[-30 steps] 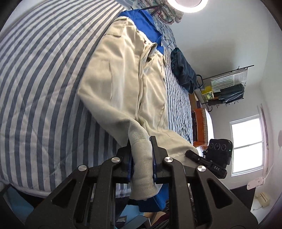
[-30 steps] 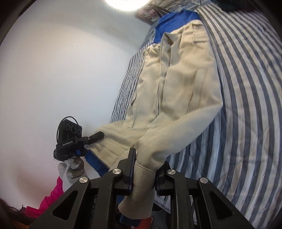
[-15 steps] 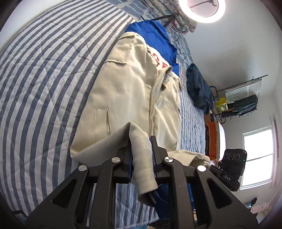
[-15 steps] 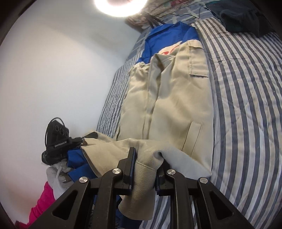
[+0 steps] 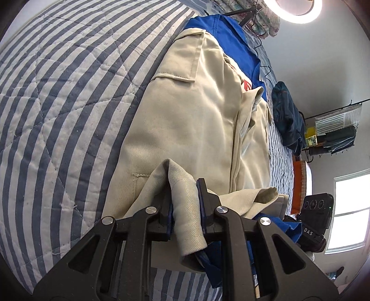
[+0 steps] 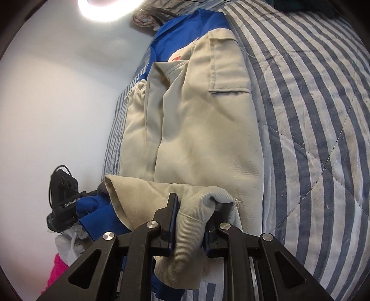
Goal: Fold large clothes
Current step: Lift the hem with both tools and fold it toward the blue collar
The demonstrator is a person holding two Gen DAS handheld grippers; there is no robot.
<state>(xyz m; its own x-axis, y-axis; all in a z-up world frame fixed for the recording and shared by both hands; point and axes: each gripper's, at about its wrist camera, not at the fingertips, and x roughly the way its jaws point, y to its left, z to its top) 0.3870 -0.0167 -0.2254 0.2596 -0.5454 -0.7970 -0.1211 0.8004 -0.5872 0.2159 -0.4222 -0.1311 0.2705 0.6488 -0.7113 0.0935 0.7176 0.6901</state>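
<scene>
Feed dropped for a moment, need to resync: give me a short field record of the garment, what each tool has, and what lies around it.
garment: beige jacket, front up on striped quilt
under it: blue garment
left tool: jaws opening, beige cuff between them
right tool: shut on the other beige cuff
sleeves: both drawn across the jacket's near end
nearby: dark clothes on the quilt
fold: not finished

Light: bright, from ring lamp (image 5: 293, 9) and window (image 5: 349, 208)
Glare: lamp blown out white
Edges: fisheye bending, dark corners
Focus: sharp
</scene>
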